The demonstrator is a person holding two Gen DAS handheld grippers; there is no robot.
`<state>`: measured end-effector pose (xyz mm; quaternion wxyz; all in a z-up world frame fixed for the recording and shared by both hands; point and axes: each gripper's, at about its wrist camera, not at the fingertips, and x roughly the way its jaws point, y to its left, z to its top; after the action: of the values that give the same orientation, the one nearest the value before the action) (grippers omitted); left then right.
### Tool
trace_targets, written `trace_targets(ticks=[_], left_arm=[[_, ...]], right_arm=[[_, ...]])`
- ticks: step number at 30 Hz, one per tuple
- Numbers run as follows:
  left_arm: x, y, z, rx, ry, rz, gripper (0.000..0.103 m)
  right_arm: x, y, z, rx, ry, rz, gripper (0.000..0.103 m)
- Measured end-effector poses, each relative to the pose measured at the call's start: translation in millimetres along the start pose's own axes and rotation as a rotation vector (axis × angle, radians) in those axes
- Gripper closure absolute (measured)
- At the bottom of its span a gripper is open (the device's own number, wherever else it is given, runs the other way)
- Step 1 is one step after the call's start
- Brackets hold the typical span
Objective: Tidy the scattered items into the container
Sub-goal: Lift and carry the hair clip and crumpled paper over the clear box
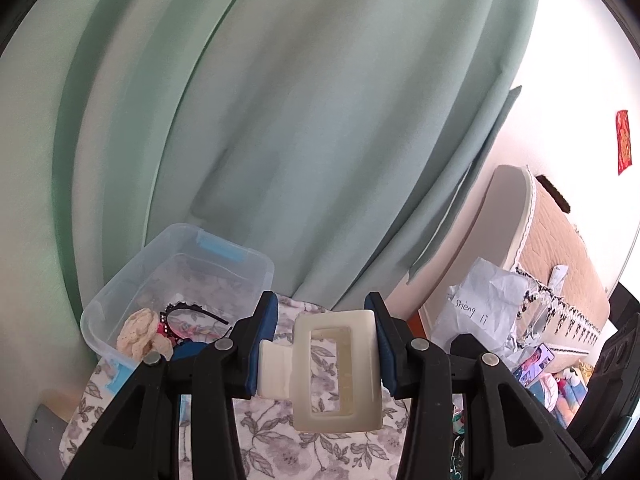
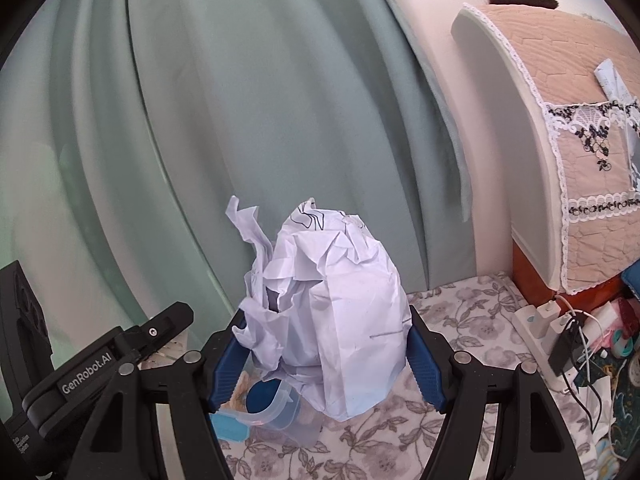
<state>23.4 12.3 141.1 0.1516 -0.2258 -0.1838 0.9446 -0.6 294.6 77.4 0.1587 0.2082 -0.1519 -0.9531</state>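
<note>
My left gripper [image 1: 322, 344] is shut on a cream rectangular hair claw clip [image 1: 336, 372], held above the floral cloth [image 1: 280, 440]. The clear plastic container [image 1: 176, 280] stands to the left and beyond it, holding a cream lace scrunchie [image 1: 140, 336], a black beaded headband [image 1: 188, 312] and a blue item. My right gripper [image 2: 324, 352] is shut on a crumpled white paper ball [image 2: 332, 312]. That paper also shows in the left wrist view [image 1: 488, 308]. A corner of the container [image 2: 272, 408] shows just below the paper. The left gripper's body [image 2: 100, 364] is at the left.
Green curtains [image 1: 280, 120] hang close behind. A cabinet with a quilted beige cover [image 2: 580, 140] stands at the right. A white power strip with plugs and cables [image 2: 552, 320] lies by its foot. Toys and clutter [image 1: 560, 380] lie at the far right.
</note>
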Motion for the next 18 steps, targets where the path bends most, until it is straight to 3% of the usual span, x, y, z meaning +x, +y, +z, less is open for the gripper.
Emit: trace_targets(ticks=[18], left_arm=[[9,66,0,-0.131,0.012,0.050,0.057]], right_arm=[[57,32,-26,-0.094,0.117,0.016,0.028]])
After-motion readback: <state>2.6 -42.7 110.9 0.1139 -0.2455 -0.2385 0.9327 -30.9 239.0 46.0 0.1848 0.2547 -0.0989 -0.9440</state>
